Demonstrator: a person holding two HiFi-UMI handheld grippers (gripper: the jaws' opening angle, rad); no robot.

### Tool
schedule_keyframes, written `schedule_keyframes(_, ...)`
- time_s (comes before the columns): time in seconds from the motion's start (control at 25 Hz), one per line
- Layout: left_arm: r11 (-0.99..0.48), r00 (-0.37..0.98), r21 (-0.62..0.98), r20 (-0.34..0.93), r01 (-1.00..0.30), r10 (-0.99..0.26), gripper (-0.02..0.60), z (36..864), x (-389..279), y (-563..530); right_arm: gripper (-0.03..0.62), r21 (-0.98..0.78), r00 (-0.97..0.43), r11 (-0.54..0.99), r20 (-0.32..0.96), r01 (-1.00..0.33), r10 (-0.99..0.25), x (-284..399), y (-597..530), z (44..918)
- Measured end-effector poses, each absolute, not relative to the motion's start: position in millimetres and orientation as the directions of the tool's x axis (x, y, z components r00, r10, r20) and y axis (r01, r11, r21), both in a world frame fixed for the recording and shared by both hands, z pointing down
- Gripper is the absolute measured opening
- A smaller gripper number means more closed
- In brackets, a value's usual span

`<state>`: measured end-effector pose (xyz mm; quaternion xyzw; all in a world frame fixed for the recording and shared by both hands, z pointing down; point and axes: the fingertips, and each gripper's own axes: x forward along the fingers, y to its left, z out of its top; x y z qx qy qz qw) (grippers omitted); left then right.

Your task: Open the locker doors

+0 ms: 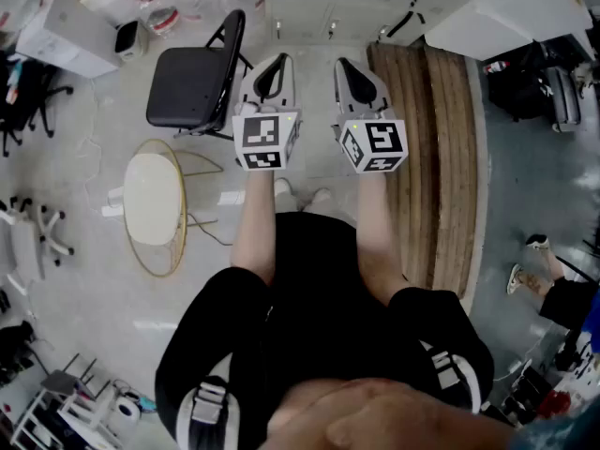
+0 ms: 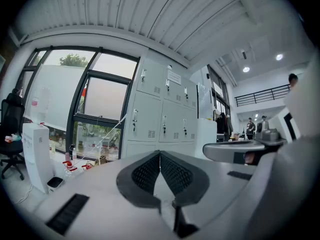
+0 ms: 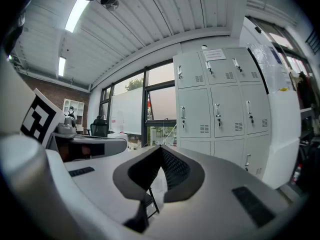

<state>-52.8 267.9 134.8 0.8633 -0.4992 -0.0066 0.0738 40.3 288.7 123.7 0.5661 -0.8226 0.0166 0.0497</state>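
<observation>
Lockers of smooth pale grey sheet metal stand ahead of me at the far edge of the floor, well apart from both grippers. Each flat rectangular door has a small upright handle and a slotted vent. Every door I can see is shut, so what is inside stays hidden. My left gripper and right gripper are both clenched on nothing, their dark ribbed fingers meeting at the tips. A black folding chair stands to my left. A round white side table on a thin wire frame is nearer, and a slatted wooden platform runs along my right.
</observation>
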Motion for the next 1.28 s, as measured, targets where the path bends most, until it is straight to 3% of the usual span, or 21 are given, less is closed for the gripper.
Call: schedule_keyframes(1.28,-0.456,0.463,0.152,0.013,-0.877,-0.886,0.011,108.7,-111.8,259.4,0.018,0.001,-0.311,0.311,0.012,-0.95,-0.95,11.3,282.2,95.9)
